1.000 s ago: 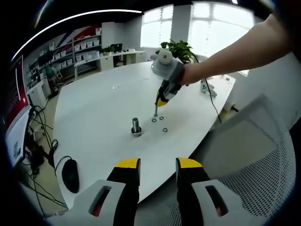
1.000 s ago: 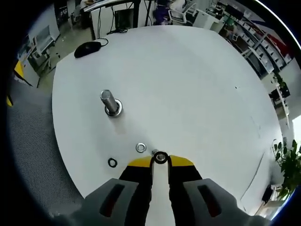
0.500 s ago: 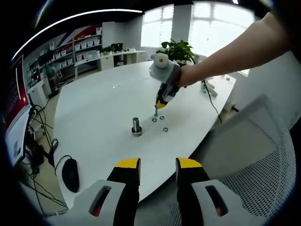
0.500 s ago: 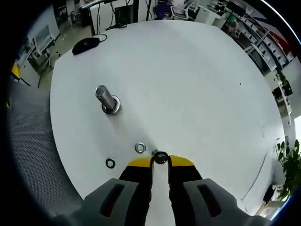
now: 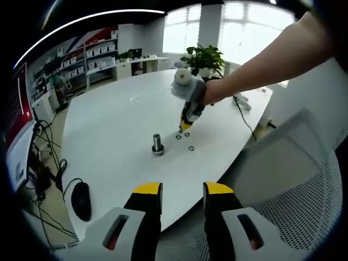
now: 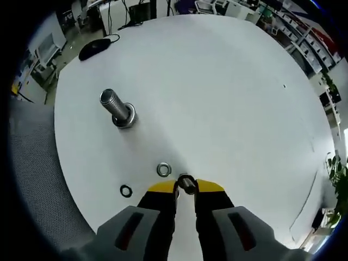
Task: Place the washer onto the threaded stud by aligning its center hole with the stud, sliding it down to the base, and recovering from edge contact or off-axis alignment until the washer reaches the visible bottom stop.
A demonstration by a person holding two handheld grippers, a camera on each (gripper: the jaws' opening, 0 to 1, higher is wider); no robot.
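The threaded stud (image 6: 115, 107) stands upright on its flanged base on the white table (image 6: 228, 98); in the left gripper view the stud (image 5: 157, 145) is mid-table. My right gripper (image 6: 186, 187) is shut on a washer (image 6: 186, 183) held edgewise at its yellow tips, above the table and short of the stud. From the left gripper view the right gripper (image 5: 186, 125) hangs just right of the stud, a hand holding it. Two loose washers (image 6: 163, 169) (image 6: 126, 191) lie on the table near it. My left gripper (image 5: 182, 190) is open, low at the table's near edge, nothing between its jaws.
A black mouse (image 5: 81, 202) and cables lie at the table's left edge. A mesh chair (image 5: 304, 179) stands to the right. A potted plant (image 5: 204, 57) and a power strip (image 5: 242, 103) sit at the table's far side. Shelves and desks line the room behind.
The right gripper has lifted with the washer and drifted slightly towards the stud. The left gripper has stayed still.
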